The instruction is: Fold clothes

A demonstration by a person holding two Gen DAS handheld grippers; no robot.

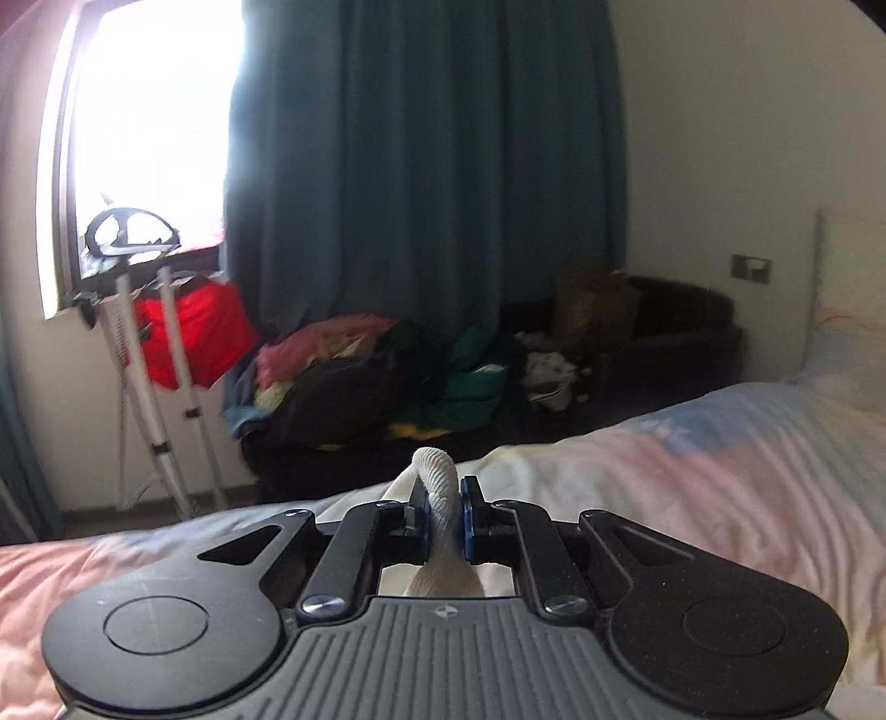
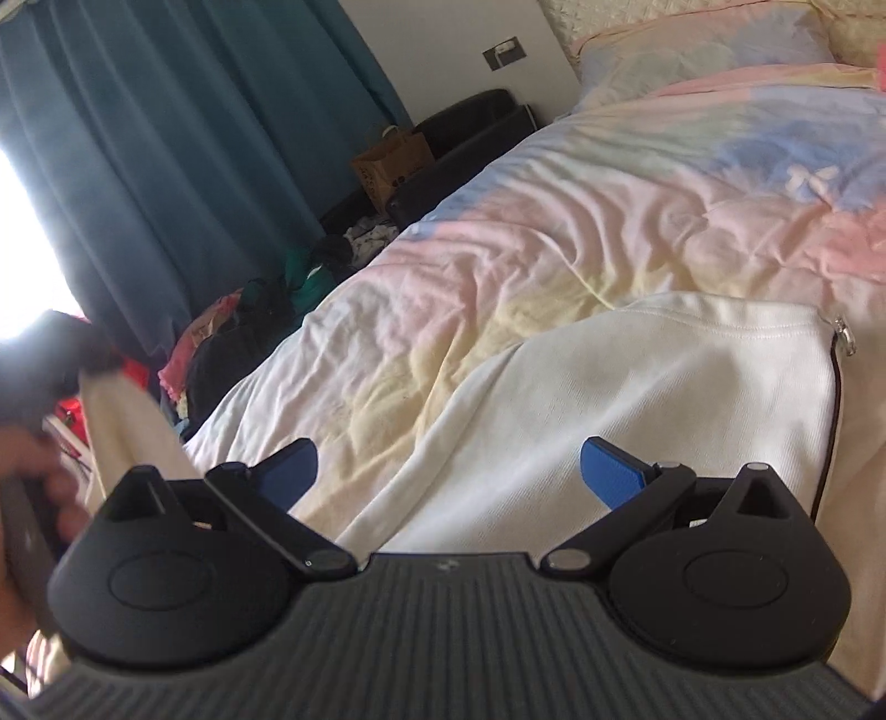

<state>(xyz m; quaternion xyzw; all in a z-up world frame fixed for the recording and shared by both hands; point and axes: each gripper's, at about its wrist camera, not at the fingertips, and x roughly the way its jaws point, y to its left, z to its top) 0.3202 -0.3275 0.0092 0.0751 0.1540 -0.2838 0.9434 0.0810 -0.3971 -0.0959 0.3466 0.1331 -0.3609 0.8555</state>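
Observation:
A white knit garment (image 2: 609,399) with a dark zipper along its right edge lies on the pastel bedspread (image 2: 554,210). My right gripper (image 2: 448,471) hovers just above it with its blue pads wide apart and nothing between them. My left gripper (image 1: 444,518) is shut on a ribbed white edge of the garment (image 1: 437,471), lifted above the bed. In the right wrist view the left gripper shows blurred at the far left, with a raised part of the garment (image 2: 127,421) hanging from it.
A pile of colourful clothes (image 1: 376,376) lies on a dark sofa beside the bed. Teal curtains (image 1: 421,166) hang behind. A white stand (image 1: 160,399) and a red item (image 1: 194,332) are by the window. A brown paper bag (image 2: 393,166) sits on the sofa. Pillows (image 2: 703,50) lie at the bed's head.

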